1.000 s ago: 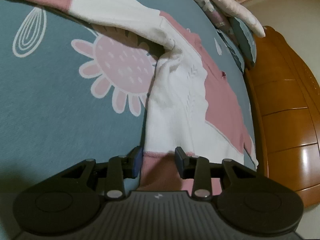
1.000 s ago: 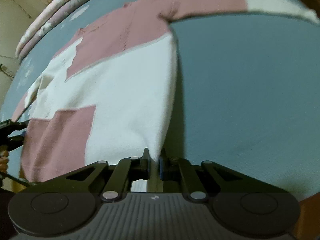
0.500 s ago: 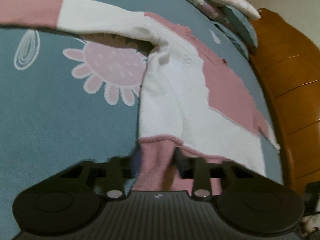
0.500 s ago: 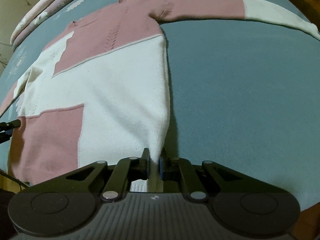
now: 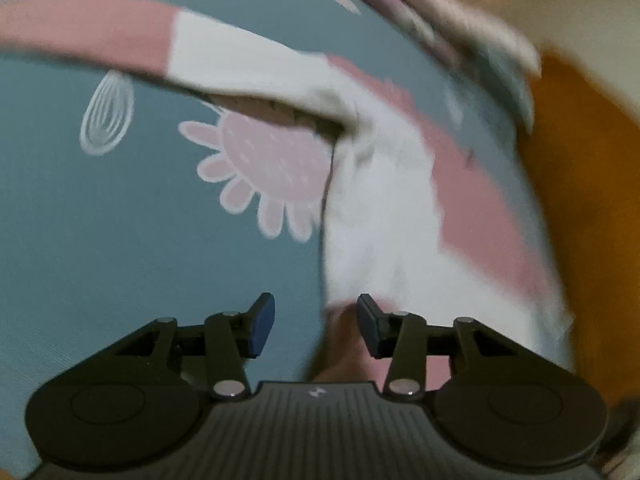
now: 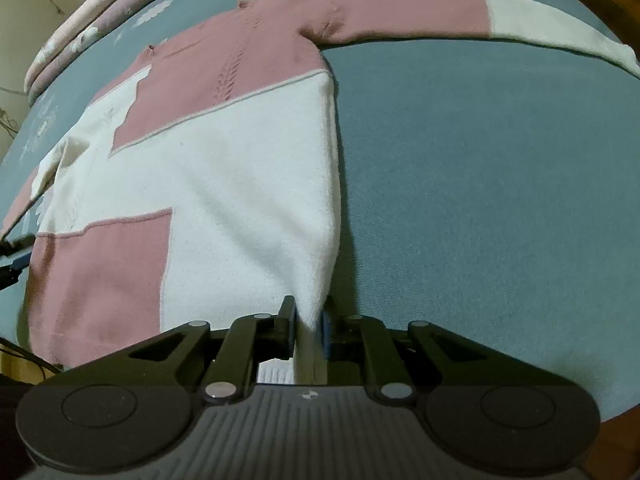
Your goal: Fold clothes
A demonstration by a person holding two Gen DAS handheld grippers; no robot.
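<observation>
A pink and white knit sweater (image 6: pixel 224 184) lies spread flat on a teal bedspread (image 6: pixel 480 180), sleeves stretched out to both sides. My right gripper (image 6: pixel 308 328) is shut on the white bottom hem corner of the sweater. In the left wrist view, which is blurred, the sweater (image 5: pixel 384 208) runs up the right side and its sleeve (image 5: pixel 120 36) reaches left. My left gripper (image 5: pixel 316 324) is open, with the pink hem corner lying loose between its jaws. The left gripper's tip also shows at the left edge of the right wrist view (image 6: pixel 14 256).
The bedspread has a pink flower print (image 5: pixel 264 168) and a white whisk print (image 5: pixel 106 116). Pillows (image 6: pixel 92 28) lie along the head of the bed. A brown wooden bed frame (image 5: pixel 592 200) borders the bed on the right of the left wrist view.
My left gripper has opened wide and let go of the pink hem corner, and its view has swung. My right gripper stays shut on the white hem corner, with the sweater now lying flatter.
</observation>
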